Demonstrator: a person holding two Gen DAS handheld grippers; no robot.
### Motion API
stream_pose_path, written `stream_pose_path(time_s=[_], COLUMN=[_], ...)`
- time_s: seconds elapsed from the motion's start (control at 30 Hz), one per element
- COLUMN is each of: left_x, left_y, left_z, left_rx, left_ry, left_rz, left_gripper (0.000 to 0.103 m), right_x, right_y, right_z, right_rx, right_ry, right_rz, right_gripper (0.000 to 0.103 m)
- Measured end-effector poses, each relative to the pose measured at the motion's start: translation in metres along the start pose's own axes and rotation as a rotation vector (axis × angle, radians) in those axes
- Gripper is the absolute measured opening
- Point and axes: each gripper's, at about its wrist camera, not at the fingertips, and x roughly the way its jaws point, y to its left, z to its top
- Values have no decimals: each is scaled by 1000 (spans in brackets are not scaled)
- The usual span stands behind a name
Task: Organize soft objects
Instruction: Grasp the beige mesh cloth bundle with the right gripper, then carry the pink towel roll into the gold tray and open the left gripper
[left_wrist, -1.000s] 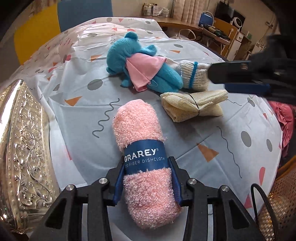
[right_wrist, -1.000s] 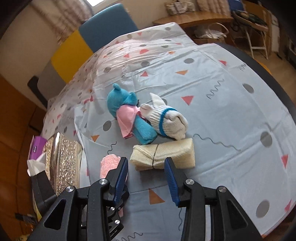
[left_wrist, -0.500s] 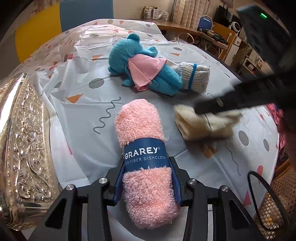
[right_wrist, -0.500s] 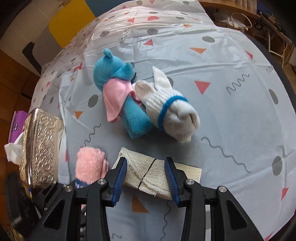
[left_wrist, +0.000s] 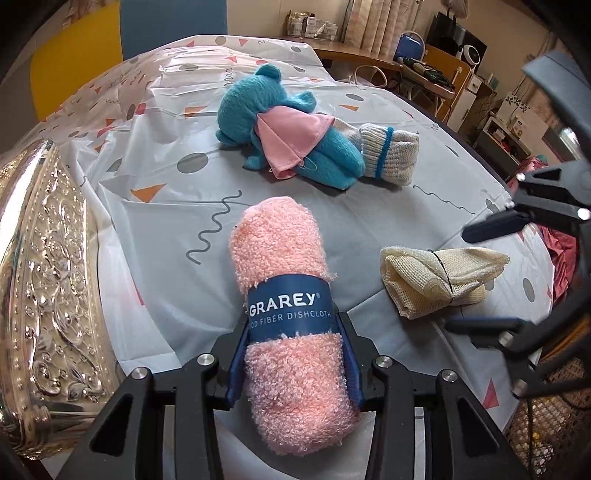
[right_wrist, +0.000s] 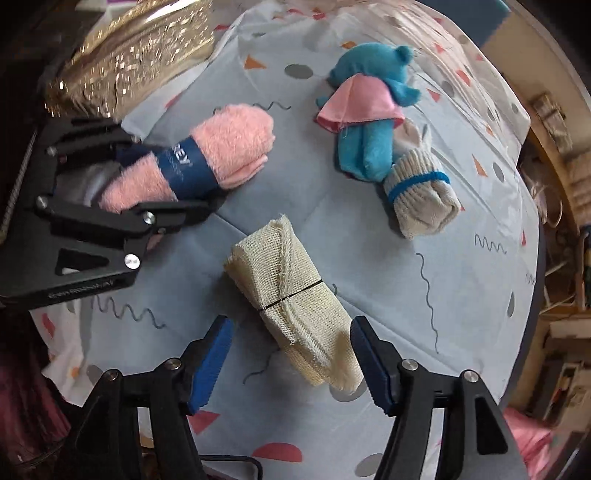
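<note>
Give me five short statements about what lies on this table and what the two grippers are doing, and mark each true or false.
1. The left gripper is shut on the pink rolled dishcloth. True.
2. The right gripper is clamped tight on the cream mesh cloth. False: its jaws are opening, and the cloth lies between the fingers without being pressed.
3. The blue stuffed toy wears a pink cloth. True.
4. The rolled sock has a red band. False: the band is blue.
5. The blue stuffed toy stands upright on the tablecloth. False: it lies on its side beside the sock.
</note>
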Motion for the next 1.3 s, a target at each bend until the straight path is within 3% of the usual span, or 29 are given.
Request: stream_pose_path(time_s=[0.1, 0.23, 0.27, 0.4, 0.5, 0.67, 0.8, 0.93, 1.07, 1.3], left_x=[0, 0, 0, -1, -4, -32, -59, -89, -128, -186], left_y=[-2, -1, -1, -5, -8, -10, -1, 31, 90, 208], left_z=[-1, -2, -2, 0, 10, 39, 67, 92, 108, 72], left_rx=[2, 5, 7, 13, -4, -30, -69, -116, -195, -355], left_ry=[0, -7, -9, 1, 30, -33, -90, -156, -235, -320], left_rz=[0, -2, 1, 19, -12, -50, -81, -51, 11, 151], left_gripper=[44, 44, 44, 38, 35, 34, 34, 35, 35, 35], right_x=[10, 15, 14, 9, 9, 12, 12, 7, 3, 7], right_y=[-1, -11, -14, -22, -21, -27, -37, -30, -20, -21], right_z=[11, 18, 17, 7, 1, -10, -14, -10, -12, -7], right_rx=[-15, 48, 76, 205, 309, 446, 437, 414, 395, 386], right_ry=[9, -18, -32, -97, -141, -195, -211, -226, -234, -244], right_rz=[-41, 15, 29, 0, 7, 64, 46, 4, -19, -29], right_gripper=[67, 66, 51, 37, 38, 44, 44, 43, 43, 43])
